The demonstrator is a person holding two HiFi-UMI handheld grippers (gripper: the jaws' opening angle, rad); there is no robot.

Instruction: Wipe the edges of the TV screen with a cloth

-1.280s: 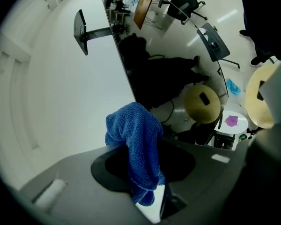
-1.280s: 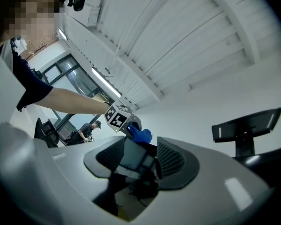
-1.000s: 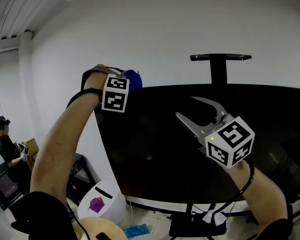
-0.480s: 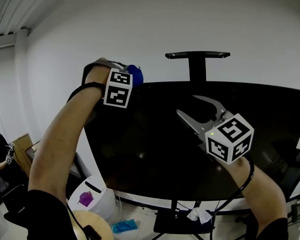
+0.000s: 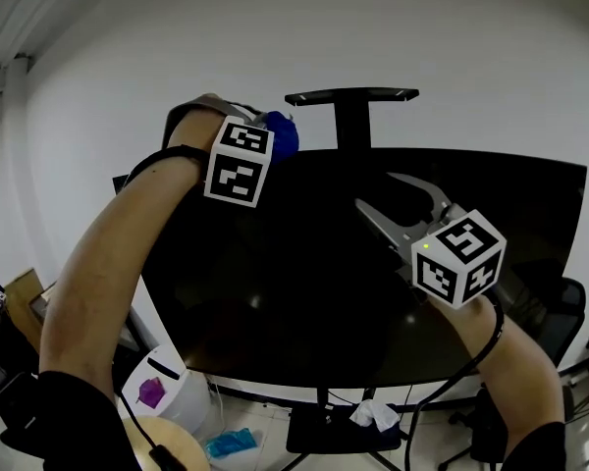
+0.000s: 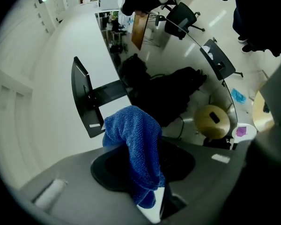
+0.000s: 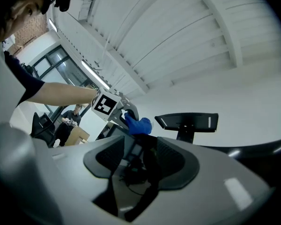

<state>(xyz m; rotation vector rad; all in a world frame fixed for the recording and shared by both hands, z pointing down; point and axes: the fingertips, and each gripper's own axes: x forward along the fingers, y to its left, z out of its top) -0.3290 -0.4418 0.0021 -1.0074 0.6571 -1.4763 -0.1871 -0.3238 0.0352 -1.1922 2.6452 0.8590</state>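
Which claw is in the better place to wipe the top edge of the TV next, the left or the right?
Left. The left claw grips the blue cloth right by the top edge of the TV; the right claw is open, empty, lower before the screen.

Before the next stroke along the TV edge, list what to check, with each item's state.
1. Cloth gripped: ok. The left gripper is shut on the cloth.
2. Cloth at the top edge of the TV: ok, in the head view.
3. Cloth pressed on that edge: cannot tell.
4. Way along the edge: cannot tell. A post rises just right of the cloth.
5. Right gripper out of the way: ok. It is open and empty, in front of the TV, below the top edge.
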